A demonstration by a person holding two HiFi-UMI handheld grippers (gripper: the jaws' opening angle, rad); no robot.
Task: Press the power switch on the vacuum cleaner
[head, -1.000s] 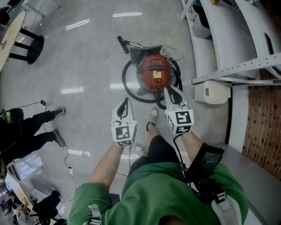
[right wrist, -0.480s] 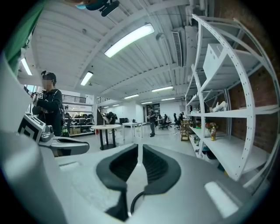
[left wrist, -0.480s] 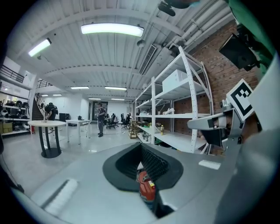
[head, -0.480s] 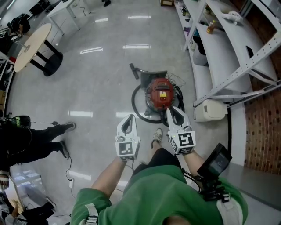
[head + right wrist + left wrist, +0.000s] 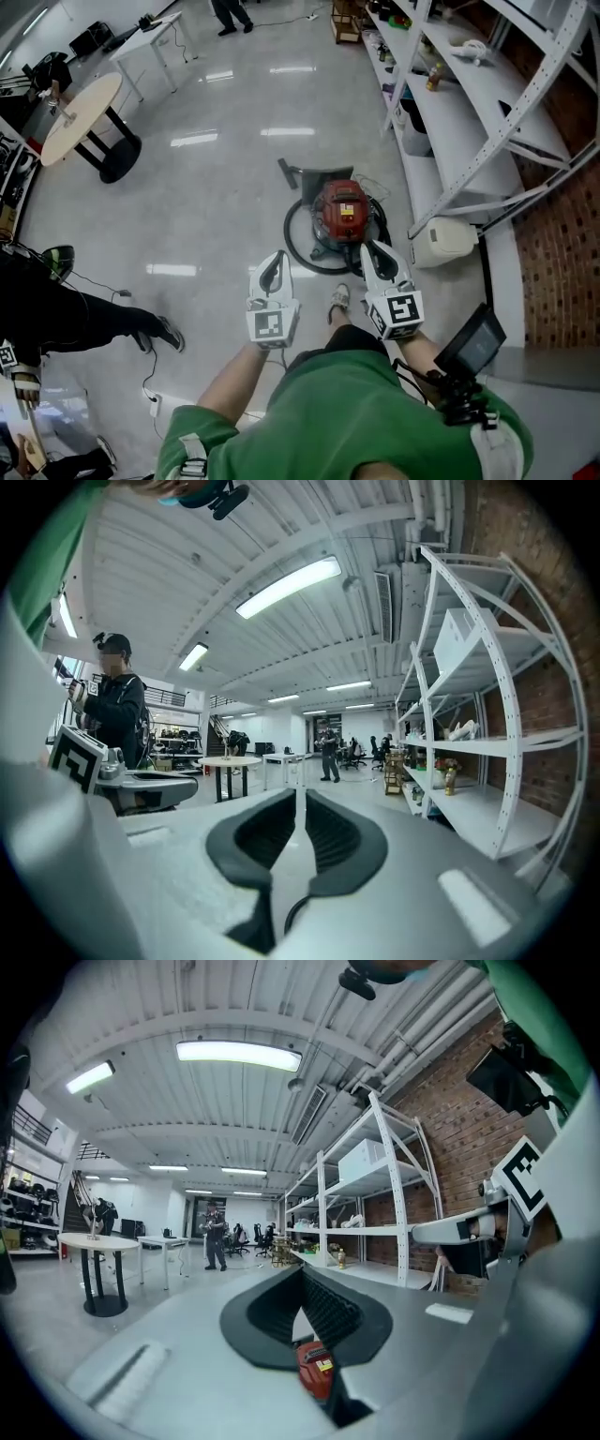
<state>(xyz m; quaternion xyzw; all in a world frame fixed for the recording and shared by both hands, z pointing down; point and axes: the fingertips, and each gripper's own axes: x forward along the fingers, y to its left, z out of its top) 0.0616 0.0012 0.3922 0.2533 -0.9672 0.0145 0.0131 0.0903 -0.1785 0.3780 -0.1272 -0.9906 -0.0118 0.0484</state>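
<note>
No word, brand or number can be read anywhere. The red vacuum cleaner bears a small yellow label on its top, but its print is too small to make out in the head view and blurred in the left gripper view. Nearer the person than the vacuum cleaner, the left tongs and the right tongs each carry a black-and-white square marker, which is a coded pattern and not lettering.
</note>
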